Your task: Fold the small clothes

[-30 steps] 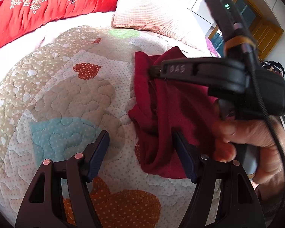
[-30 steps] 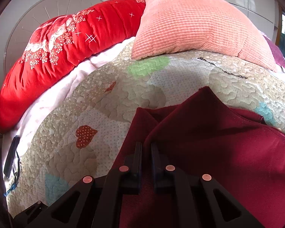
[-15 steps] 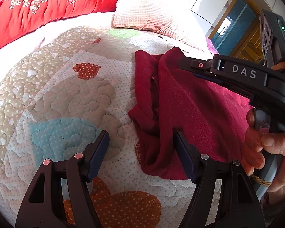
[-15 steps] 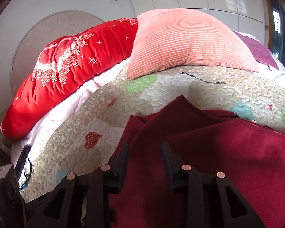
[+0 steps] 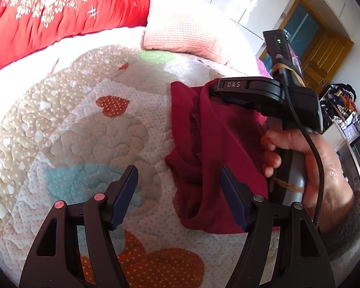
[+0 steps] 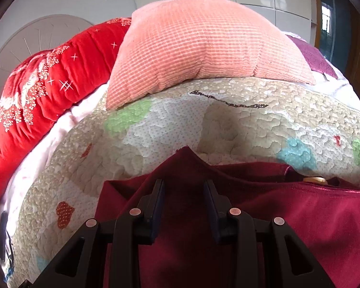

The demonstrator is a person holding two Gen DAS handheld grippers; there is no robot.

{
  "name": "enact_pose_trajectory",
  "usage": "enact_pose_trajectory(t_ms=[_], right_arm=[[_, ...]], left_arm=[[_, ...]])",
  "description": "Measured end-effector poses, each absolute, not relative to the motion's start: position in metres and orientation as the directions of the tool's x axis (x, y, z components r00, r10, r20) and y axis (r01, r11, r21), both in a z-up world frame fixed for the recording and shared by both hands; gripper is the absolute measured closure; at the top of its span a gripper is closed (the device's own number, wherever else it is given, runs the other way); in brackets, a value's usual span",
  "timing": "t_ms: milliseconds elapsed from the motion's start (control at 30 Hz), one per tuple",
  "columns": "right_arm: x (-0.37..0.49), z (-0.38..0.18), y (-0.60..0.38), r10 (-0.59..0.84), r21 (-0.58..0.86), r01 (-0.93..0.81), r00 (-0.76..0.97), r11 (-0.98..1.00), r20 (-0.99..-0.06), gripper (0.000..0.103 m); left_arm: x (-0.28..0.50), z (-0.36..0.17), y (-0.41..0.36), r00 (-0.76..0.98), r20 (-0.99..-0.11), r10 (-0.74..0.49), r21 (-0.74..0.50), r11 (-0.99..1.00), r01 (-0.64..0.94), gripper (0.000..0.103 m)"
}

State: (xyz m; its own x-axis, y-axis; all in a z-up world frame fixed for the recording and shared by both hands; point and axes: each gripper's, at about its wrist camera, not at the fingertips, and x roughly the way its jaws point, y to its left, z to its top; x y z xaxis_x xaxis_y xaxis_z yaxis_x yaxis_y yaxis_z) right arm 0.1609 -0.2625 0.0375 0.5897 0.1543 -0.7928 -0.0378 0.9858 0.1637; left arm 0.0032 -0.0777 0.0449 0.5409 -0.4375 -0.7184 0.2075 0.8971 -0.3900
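Note:
A dark red garment (image 5: 216, 148) lies partly folded on the patchwork quilt (image 5: 84, 124). My left gripper (image 5: 178, 189) is open and empty, its right finger beside the garment's near left edge. In the left wrist view the right gripper (image 5: 214, 88) reaches over the garment's far corner, held by a hand. In the right wrist view the right gripper (image 6: 183, 196) is open, with the garment (image 6: 300, 216) lying under and between its fingers and a pointed fold just ahead of it.
A pink ribbed pillow (image 6: 204, 48) and a red embroidered duvet (image 6: 36, 96) lie at the head of the bed. A wooden door (image 5: 324, 55) and a cluttered shelf (image 5: 343, 110) stand at the right. A black cable (image 6: 3, 235) lies at the bed's left edge.
The right gripper went from shut on the garment to open, letting the cloth go, lifted, then came back down over the far corner. The left gripper has not moved.

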Motion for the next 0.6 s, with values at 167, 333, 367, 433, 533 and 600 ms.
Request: enact_pose_trajectory(t_ms=[167,333,367,433,533,600], right_arm=[[0.166,0.031,-0.260,0.149,0.145,-0.052,0.580,0.988,-0.801,0.070],[0.144,0.048,-0.268,0.268,0.265,-0.087,0.550,0.960,-0.791,0.055],[0.138,0.051,-0.266,0.302,0.293,-0.106,0.538,0.950,-0.787,0.047],[0.129,0.054,-0.257,0.343,0.315,-0.144,0.508,0.938,-0.790,0.028],[0.128,0.057,-0.241,0.320,0.280,-0.155,0.480,0.947,-0.817,0.023],[0.134,0.054,-0.227,0.299,0.249,-0.169,0.448,0.954,-0.842,0.021]], left_arm=[[0.011,0.041,-0.073,0.523,-0.716,-0.463,-0.430,0.882,0.192,0.033],[0.012,0.039,-0.080,0.494,-0.717,-0.491,-0.447,0.868,0.215,0.033],[0.012,0.039,-0.081,0.486,-0.717,-0.500,-0.454,0.864,0.218,0.033],[0.011,0.037,-0.083,0.475,-0.718,-0.508,-0.461,0.859,0.222,0.033],[0.009,0.036,-0.084,0.469,-0.722,-0.509,-0.461,0.859,0.223,0.033],[0.009,0.034,-0.084,0.465,-0.722,-0.512,-0.467,0.857,0.220,0.033]])
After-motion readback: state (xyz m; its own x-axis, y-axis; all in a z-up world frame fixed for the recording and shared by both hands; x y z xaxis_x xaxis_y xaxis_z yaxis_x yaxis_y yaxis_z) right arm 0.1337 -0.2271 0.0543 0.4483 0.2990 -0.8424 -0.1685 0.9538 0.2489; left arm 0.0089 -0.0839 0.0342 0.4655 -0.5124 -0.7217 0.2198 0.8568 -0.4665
